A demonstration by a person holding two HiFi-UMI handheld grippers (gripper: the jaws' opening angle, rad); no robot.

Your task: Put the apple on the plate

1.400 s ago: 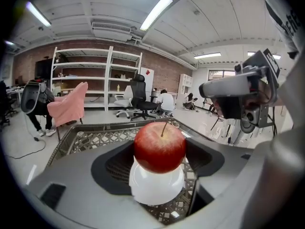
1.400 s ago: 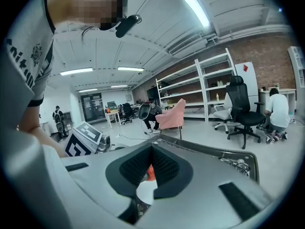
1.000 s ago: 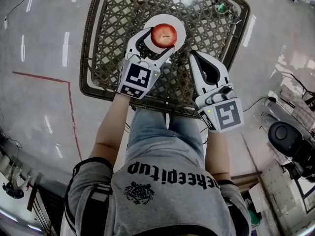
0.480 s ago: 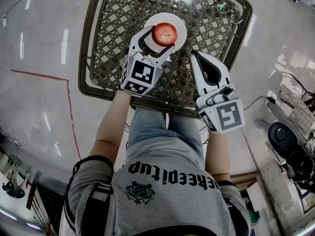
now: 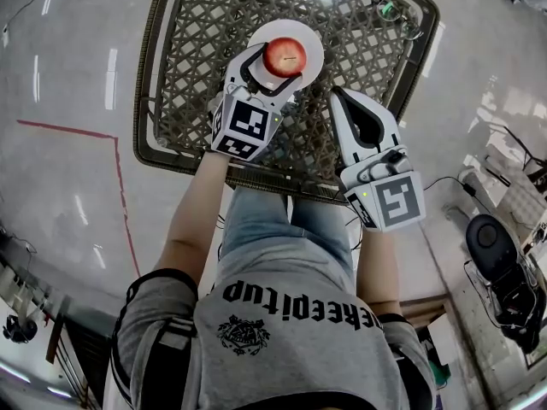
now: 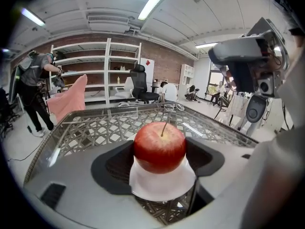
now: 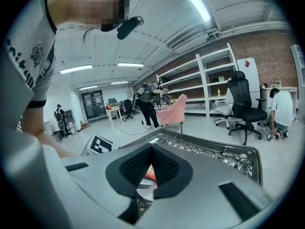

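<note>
Left gripper (image 5: 273, 73): jaws closed onto the apple (image 6: 159, 147), one black pad against each side of the fruit, stem upward. The apple is held directly over the middle of the white plate (image 6: 162, 189); whether its underside rests on the plate cannot be confirmed.

Right gripper (image 7: 151, 149): jaws closed together at the tips, nothing between them. It lies just beside the plate on the person's right, apart from it, over the near part of the table (image 5: 192, 49). Through the gap under its jaws, a slice of plate and apple shows.

Surroundings: the table has a woven lattice top under a glossy surface and a raised dark rim. The plate stands near its centre. A pair of eyeglasses (image 5: 389, 13) lies at the far right corner, well apart from the plate. Beyond the table: white shelving (image 6: 95, 70), a black office chair (image 6: 140, 82), a pink chair (image 6: 66, 99).
</note>
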